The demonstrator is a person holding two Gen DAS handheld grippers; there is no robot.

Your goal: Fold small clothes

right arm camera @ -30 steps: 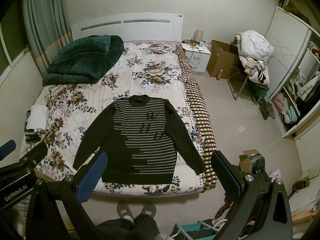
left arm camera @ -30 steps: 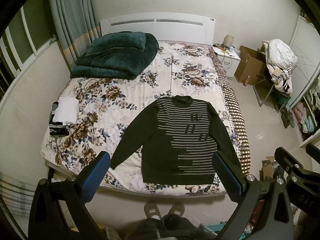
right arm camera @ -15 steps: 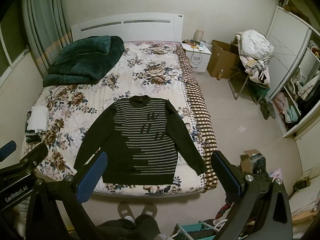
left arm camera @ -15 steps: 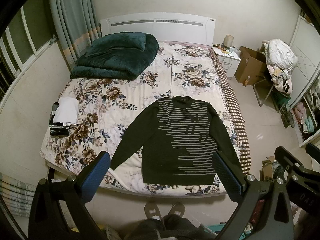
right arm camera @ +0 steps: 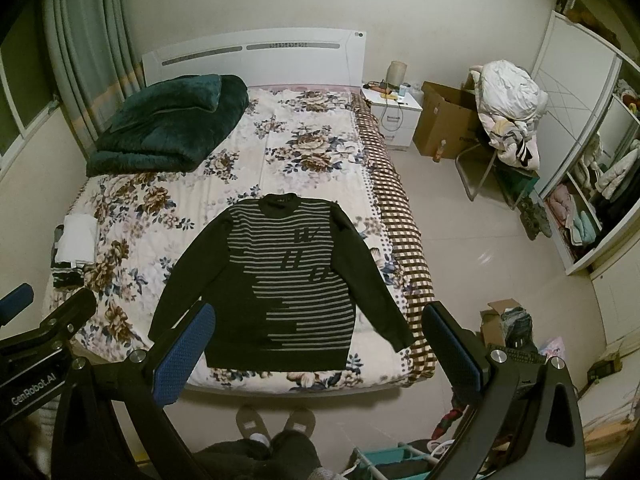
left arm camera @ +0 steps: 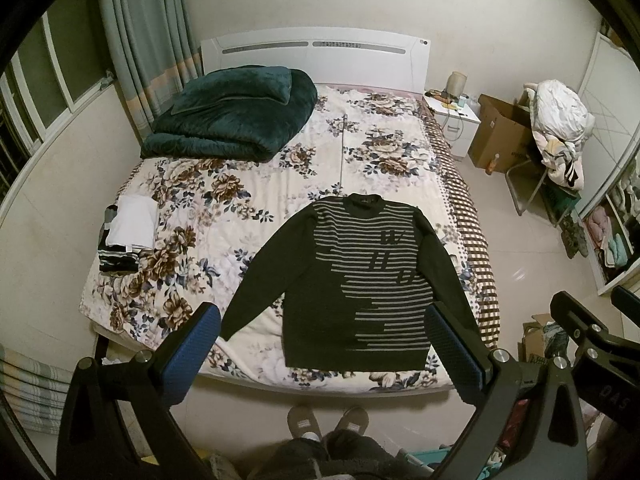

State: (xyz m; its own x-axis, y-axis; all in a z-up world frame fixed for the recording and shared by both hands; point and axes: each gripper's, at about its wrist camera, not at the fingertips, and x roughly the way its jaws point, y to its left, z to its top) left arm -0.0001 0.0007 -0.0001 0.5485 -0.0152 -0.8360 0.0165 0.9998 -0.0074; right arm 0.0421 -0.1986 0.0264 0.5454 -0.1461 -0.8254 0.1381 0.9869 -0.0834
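Note:
A dark sweater with grey stripes (left arm camera: 356,276) lies flat and face up on the floral bed (left arm camera: 224,184), sleeves spread, hem toward me at the near edge. It also shows in the right wrist view (right arm camera: 280,276). My left gripper (left arm camera: 324,344) is open and empty, held high above the foot of the bed. My right gripper (right arm camera: 320,344) is open and empty, beside it at the same height. The right gripper's body shows at the right of the left view (left arm camera: 592,336), and the left gripper's body at the left of the right view (right arm camera: 44,328).
A stack of folded clothes (left arm camera: 128,236) sits at the bed's left edge. A folded dark green blanket (left arm camera: 232,116) lies near the headboard. A nightstand (left arm camera: 452,120), cardboard box (left arm camera: 504,132) and chair piled with laundry (left arm camera: 560,132) stand at the right. My feet (left arm camera: 324,424) are at the bed's foot.

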